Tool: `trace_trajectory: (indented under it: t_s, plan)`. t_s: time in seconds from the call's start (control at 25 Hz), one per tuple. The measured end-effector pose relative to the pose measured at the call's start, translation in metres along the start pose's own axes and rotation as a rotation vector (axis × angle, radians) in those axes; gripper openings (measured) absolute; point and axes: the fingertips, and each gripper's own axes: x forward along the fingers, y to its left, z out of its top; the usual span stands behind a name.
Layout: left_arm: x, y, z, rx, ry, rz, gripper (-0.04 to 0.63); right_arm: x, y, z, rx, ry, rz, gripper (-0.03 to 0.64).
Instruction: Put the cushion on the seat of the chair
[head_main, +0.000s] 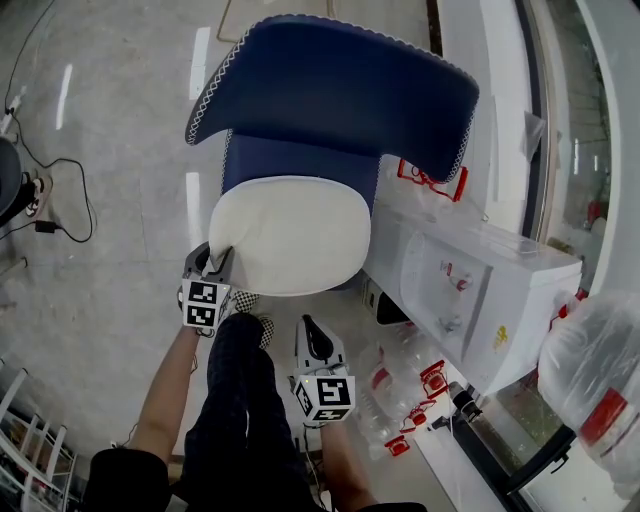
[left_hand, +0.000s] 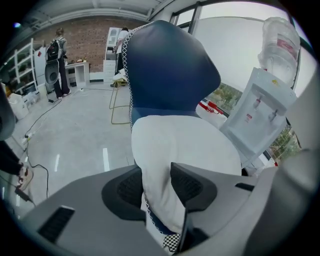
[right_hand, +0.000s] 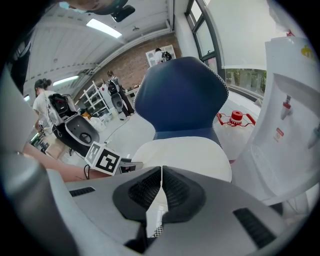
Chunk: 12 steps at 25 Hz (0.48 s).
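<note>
- Judging by how things lie, the main part looks done: the white cushion (head_main: 290, 235) lies flat on the seat of the navy chair (head_main: 330, 90). It covers nearly all of the seat, and its far edge is up against the foot of the backrest.
- My left gripper (head_main: 216, 256) is at the cushion's near left corner. Its jaws stand apart with the edge of that corner between them (the fabric fills the gap, but the pads do not seem to pinch it). I read that as a loose hold at most, not a clamp.
- My right gripper (head_main: 312, 332) hangs just in front of the cushion's near edge without touching it, with its jaws together on nothing.
- The cushion's front edge may overhang the seat a little on my side. I cannot tell whether it sits centred, since the seat is hidden beneath it.
- What is left, as I see it, is to draw the left jaws off the corner without dragging the cushion forward. If the front edge does overhang, it may want a nudge back.
- The water dispenser (head_main: 470, 290) stands close by the chair's right side, so any move on that side wants care.
</note>
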Motion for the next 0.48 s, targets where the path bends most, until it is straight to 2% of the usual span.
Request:
trace_trajectory:
  t_s: [0.2, 0.36, 0.48]
  plan:
    - [-0.002, 0.004, 0.001, -0.015, -0.003, -0.001, 0.170, -0.001, 0.001, 0.001, 0.002, -0.004, -0.005, 0.029]
    - [-0.005, 0.011, -0.004, -0.033, 0.015, 0.013, 0.222, -0.002, 0.006, -0.001, 0.005, -0.002, -0.002, 0.029]
    - [-0.011, 0.016, -0.005, -0.024, 0.023, 0.027, 0.224, -0.004, 0.008, -0.001, 0.004, -0.005, 0.003, 0.029]
